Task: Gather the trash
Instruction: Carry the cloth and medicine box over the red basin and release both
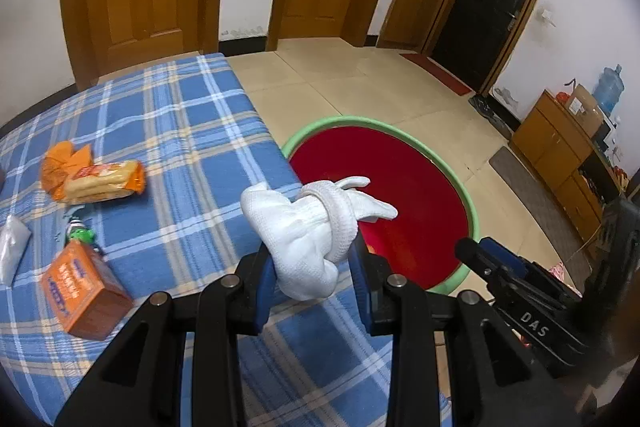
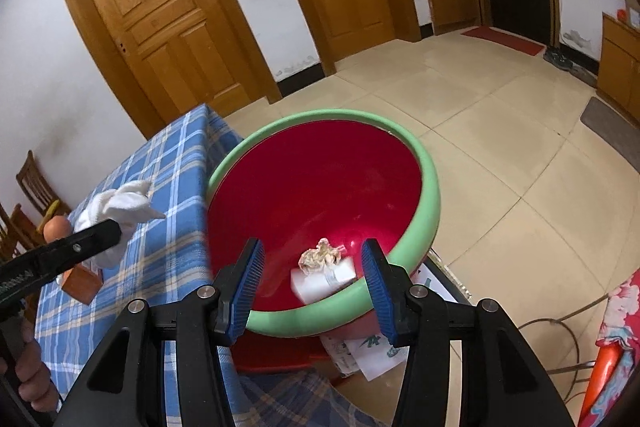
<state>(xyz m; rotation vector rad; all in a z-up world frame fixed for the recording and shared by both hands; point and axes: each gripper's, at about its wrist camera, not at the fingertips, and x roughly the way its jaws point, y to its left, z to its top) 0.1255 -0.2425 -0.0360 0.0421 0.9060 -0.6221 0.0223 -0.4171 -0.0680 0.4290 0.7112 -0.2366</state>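
Beside round red basin (image 1: 384,187): knotted white cloth (image 1: 308,239) (waffle-textured)

The tablecloth (image 1: 192,131) is blue plaid crossed with white and pale tan lines. The knotted cloth (image 1: 308,235) is plain white. The basin (image 2: 430,203) has a pale green rim and a glossy deep red inside; in it lie a crumpled cream-and-white paper wad (image 2: 320,255) and a white packet (image 2: 324,281). The biscuit pack (image 1: 94,179) is orange with pale yellow biscuits showing, and the small box (image 1: 82,297) is orange-brown with blue print. Both grippers' pads (image 2: 248,285) are blue on black frames.
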